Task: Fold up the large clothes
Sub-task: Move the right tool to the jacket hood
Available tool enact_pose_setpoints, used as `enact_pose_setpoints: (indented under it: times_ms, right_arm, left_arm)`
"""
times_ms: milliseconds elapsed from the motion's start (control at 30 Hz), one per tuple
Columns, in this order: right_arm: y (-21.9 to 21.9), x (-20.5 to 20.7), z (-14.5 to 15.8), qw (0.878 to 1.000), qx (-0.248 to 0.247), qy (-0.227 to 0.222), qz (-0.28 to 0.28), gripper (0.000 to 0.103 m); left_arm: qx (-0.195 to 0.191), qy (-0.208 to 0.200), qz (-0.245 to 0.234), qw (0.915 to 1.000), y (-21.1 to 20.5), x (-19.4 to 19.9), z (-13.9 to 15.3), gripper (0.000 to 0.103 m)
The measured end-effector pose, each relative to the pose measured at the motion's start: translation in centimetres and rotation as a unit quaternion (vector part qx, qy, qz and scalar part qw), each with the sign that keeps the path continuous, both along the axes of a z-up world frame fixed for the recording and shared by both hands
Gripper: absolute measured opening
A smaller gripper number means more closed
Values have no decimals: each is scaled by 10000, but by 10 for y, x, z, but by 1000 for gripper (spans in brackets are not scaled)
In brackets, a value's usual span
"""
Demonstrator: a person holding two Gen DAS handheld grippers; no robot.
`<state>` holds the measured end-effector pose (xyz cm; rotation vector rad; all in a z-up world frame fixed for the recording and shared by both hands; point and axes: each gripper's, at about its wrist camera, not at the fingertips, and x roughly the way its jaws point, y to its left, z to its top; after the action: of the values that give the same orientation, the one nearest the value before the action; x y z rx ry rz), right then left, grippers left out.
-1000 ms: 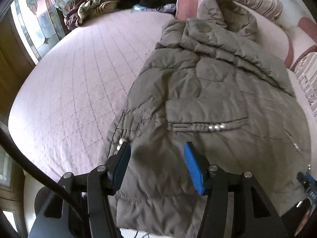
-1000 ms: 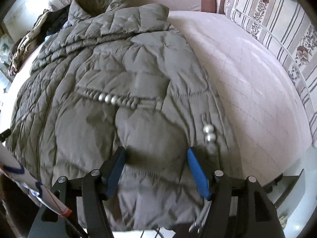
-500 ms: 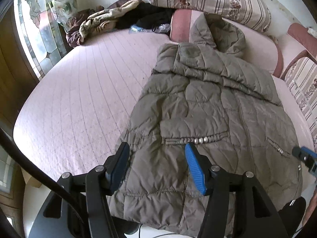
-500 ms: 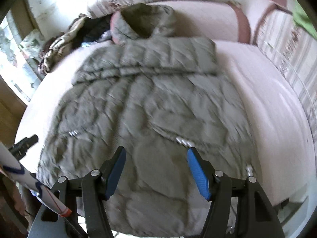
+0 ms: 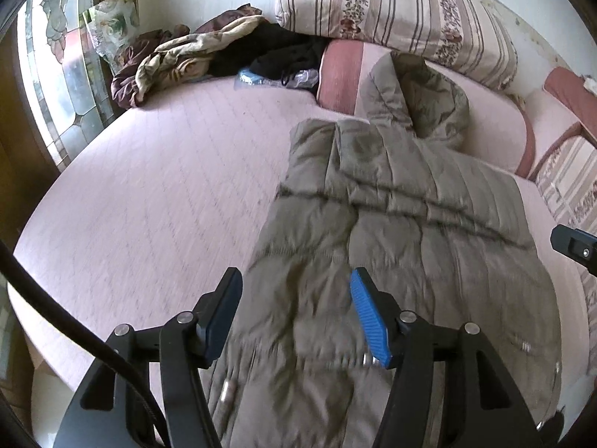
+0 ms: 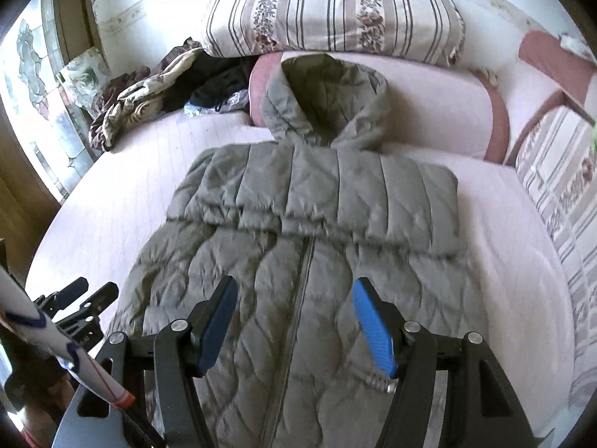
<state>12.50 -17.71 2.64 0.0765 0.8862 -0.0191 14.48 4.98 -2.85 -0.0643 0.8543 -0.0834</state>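
A bed (image 6: pixel 503 261) covered by a pale pink quilted spread carries everything here. A grey-olive padded hooded jacket (image 6: pixel 309 231) lies flat on it, zip side up, sleeves folded across the chest, its hood resting against a pink bolster (image 6: pixel 447 108) at the head end. Above the bolster sits a striped, flower-patterned pillow (image 6: pixel 335 7). In the far left corner lies a heap of crumpled clothes (image 5: pixel 179 63) (brown, beige and black pieces, with a bit of clear plastic beside them). The spread's left half lies bare.
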Motion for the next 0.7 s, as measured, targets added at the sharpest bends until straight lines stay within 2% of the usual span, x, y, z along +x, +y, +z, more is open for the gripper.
enact_pose_setpoints:
  times_ms: [200, 400, 600, 700]
  right_arm:
    - [7, 53, 10, 9997, -244, -22, -95, 69]
    - [9, 110, 4, 9995, -278, 30, -160, 69]
    - [3, 191, 3, 9991, -230, -147, -336, 69]
    - [-1, 248, 8, 9983, -182, -257, -493, 69]
  left_arm:
    - [-248, -2, 7, 9997, -5, 48, -7, 60]
    - [-98, -51, 11, 9999, -5, 77, -24, 60]
    - [-213, 122, 51, 9997, 12, 89, -48, 60]
    - [-398, 194, 104, 9990, 23, 95, -52, 60]
